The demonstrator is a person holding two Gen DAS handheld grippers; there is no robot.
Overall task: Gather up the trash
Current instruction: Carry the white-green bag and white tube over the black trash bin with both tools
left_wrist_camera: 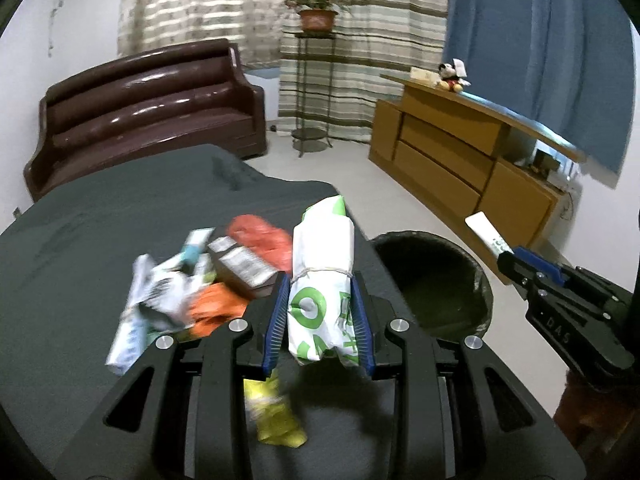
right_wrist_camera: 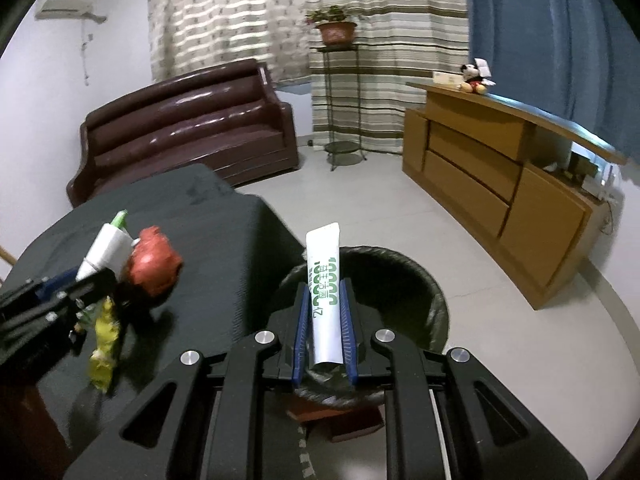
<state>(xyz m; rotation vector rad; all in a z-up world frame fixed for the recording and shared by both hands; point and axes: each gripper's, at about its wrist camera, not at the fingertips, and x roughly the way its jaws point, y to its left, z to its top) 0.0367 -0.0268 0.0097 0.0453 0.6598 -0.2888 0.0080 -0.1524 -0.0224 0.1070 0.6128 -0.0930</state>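
Left gripper (left_wrist_camera: 320, 316) is clamped on a white-and-green wrapped bundle (left_wrist_camera: 322, 264), tied round with a thin band just ahead of the pads. It looks light and soft (paper or plastic wrap, w/ give in it), so the squeeze dents it rather than crushing anything; the grip sits low on the bundle, most of its length standing out past the fingertips, and that long end could wobble or slide if swung fast. A hold nearer the band would be steadier, I'd judge.

Right gripper (right_wrist_camera: 324, 320) is shut tight on a white tube (right_wrist_camera: 323, 280) w/ green lettering, pinched flat between the blue pads, crimped end pointing ahead and up. Light, semi-stiff, smooth skin, so prob. a bit slippery, but the flat faces suit the pads well.

The bin (right_wrist_camera: 416, 280), lined w/ a dark bag, lies directly beyond and below the right gripper; from the left gripper it's ahead and to the right, near the tabletop (left_wrist_camera: 100, 220) edge.

Remaining trash: crumpled wrappers (left_wrist_camera: 160, 296) and small box (left_wrist_camera: 240, 264) ahead-left of the left gripper, yellow wrapper (left_wrist_camera: 276, 416) below it.
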